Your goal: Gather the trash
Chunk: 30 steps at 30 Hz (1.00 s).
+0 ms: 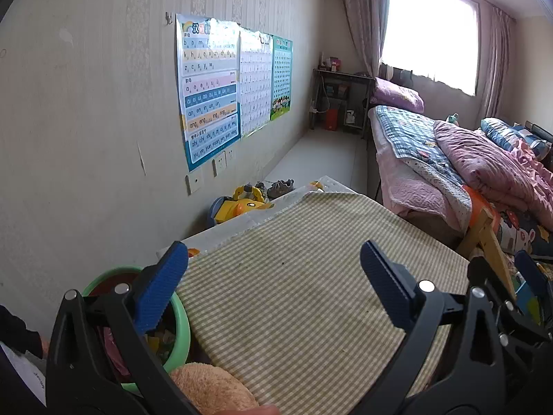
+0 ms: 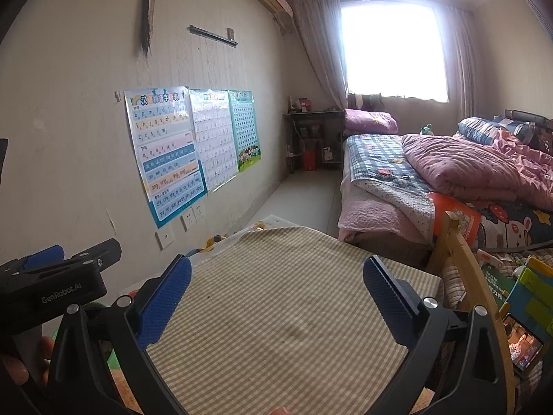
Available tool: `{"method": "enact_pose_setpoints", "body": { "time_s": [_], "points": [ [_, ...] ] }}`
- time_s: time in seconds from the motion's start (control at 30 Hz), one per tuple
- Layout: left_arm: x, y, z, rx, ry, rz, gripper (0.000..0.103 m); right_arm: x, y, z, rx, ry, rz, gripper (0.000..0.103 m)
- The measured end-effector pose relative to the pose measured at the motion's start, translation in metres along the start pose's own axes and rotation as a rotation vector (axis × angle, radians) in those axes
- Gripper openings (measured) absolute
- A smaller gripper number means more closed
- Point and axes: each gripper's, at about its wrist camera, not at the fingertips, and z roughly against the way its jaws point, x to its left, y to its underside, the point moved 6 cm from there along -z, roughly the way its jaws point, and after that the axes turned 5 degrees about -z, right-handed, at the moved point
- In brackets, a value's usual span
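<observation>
A low table under a green checked cloth fills the foreground of both wrist views. Left of it sits a green bin holding colourful scraps and wrappers, partly hidden by my left finger. My left gripper hovers over the cloth, open, nothing between its blue pads. My right gripper is likewise open and empty above the cloth. The left gripper's body shows at the left of the right wrist view. A small orange scrap lies at the table's left edge.
A yellow toy and shoes lie on the floor by the wall with posters. A bed with pink quilts stands on the right, a wooden chair frame beside the table. A phone glows at the far right. A peach plush item rests near the bin.
</observation>
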Motion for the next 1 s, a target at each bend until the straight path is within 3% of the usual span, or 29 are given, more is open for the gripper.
{"method": "enact_pose_setpoints", "body": {
  "time_s": [0.73, 0.87, 1.0],
  "points": [
    [0.000, 0.009, -0.006, 0.010, 0.016, -0.008, 0.097, -0.004, 0.012, -0.017, 0.059, 0.005, -0.004, 0.096],
    [0.003, 0.017, -0.014, 0.034, -0.005, -0.012, 0.097, -0.028, 0.037, -0.056, 0.165, 0.028, -0.063, 0.096],
    [0.012, 0.037, -0.026, 0.079, -0.038, -0.039, 0.098, -0.074, 0.072, -0.124, 0.250, 0.186, -0.047, 0.096]
  ]
}}
